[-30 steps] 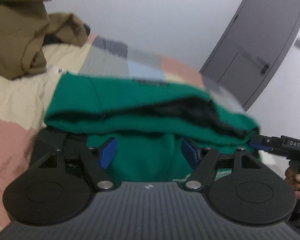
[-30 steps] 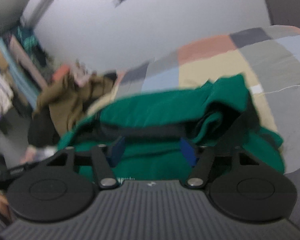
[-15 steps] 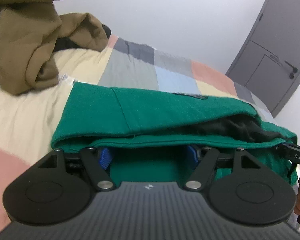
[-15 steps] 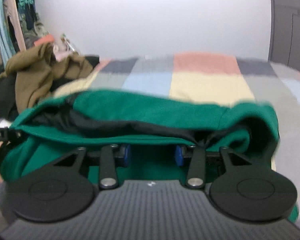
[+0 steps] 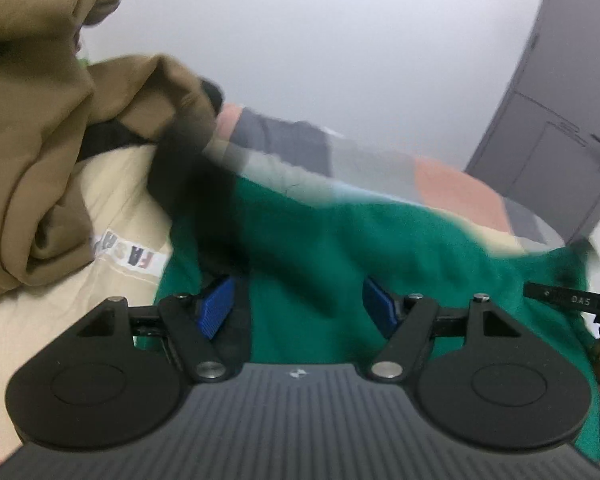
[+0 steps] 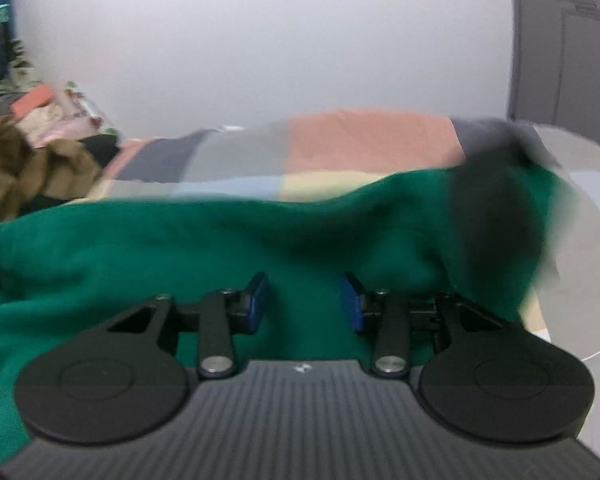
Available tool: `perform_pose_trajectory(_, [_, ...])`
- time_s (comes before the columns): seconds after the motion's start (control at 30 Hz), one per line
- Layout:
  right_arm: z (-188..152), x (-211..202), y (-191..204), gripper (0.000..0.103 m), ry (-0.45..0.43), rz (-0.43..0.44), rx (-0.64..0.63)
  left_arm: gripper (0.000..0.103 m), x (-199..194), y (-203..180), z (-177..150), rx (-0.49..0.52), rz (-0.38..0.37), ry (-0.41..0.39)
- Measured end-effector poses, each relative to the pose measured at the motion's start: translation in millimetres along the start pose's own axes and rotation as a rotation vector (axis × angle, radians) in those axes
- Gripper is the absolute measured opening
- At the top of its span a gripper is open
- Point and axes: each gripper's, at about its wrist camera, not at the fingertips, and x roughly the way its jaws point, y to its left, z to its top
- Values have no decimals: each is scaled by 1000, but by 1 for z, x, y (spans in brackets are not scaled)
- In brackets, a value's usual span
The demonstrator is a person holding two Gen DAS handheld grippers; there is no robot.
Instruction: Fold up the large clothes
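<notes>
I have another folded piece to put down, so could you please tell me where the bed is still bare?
Bare patchwork bedspread lies beyond the green garment, toward the wall. The brown clothes pile crowds the left side.

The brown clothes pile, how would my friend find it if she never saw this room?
Start at the bed with the patchwork quilt of pink, grey and cream squares. A big green garment lies spread on it, and the brown clothes pile sits heaped up past the garment's left end, towards the white wall. It is the only brown, crumpled heap; the green one lies spread out low.
</notes>
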Motion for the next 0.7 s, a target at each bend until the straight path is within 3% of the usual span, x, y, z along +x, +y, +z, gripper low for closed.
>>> perform_pose_trajectory(0.17, [-11,40,-19,41,107,-7,68,75,30,19,-6,-46,4,78])
perform_pose_trajectory(0.3, [-14,44,-17,41,119,-9,54,75,32,13,-9,0,48,65])
perform_pose_trajectory(0.5, [-8,15,-16,42,93,12,91,75,-7,3,-14,0,35,28])
perform_pose_trajectory(0.7, [-17,-42,-7,43,71,62,127,75,-61,-21,-21,38,43,-7])
